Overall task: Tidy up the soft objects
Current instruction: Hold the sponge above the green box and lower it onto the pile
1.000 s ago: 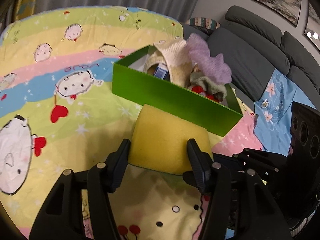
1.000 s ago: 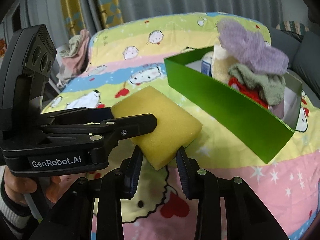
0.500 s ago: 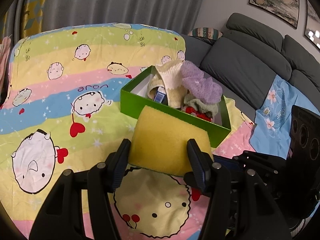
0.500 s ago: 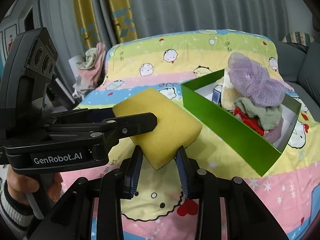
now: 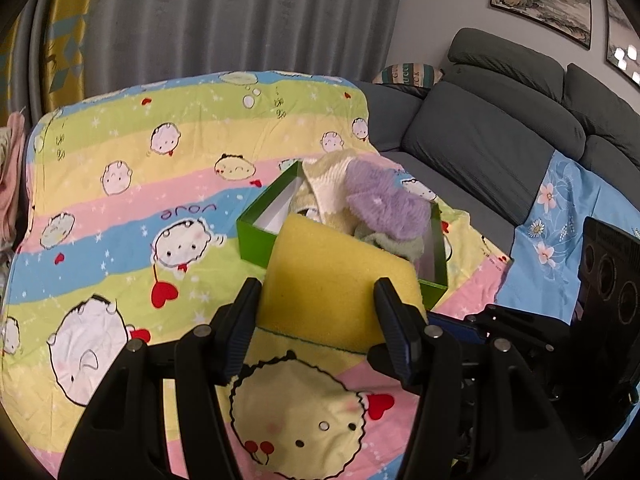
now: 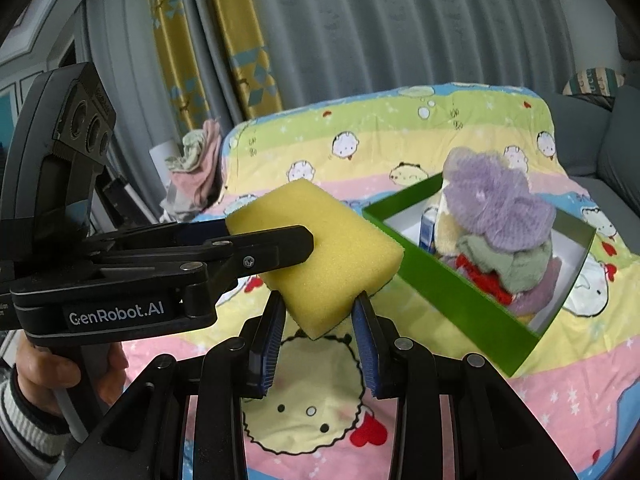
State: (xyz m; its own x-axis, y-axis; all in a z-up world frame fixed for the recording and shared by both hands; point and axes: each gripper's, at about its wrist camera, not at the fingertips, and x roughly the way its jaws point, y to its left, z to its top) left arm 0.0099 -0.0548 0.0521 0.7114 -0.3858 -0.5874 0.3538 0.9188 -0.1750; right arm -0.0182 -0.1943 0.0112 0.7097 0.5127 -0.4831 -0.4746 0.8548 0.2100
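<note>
A yellow sponge block (image 5: 336,280) is held in the air by both grippers. My left gripper (image 5: 320,312) is shut on its two long sides; it also shows in the right wrist view (image 6: 272,236). My right gripper (image 6: 318,320) is shut on a corner of the sponge (image 6: 320,256). Behind it a green box (image 5: 256,236) lies on the cartoon blanket, piled with a purple fluffy cloth (image 5: 384,204), a cream knit (image 5: 324,184) and a pale green cloth (image 5: 400,246). In the right wrist view the box (image 6: 452,288) lies to the right, with the purple cloth (image 6: 492,204) on top.
The colourful cartoon blanket (image 5: 120,220) covers the surface under the box. A grey sofa (image 5: 500,120) with a blue flowered cloth (image 5: 560,216) is on the right. Grey and yellow curtains (image 6: 320,40) hang behind. A heap of pink clothes (image 6: 196,168) lies at the far left.
Both grippers have lifted the sponge up and back from the box. The box and blanket look smaller and farther away.
</note>
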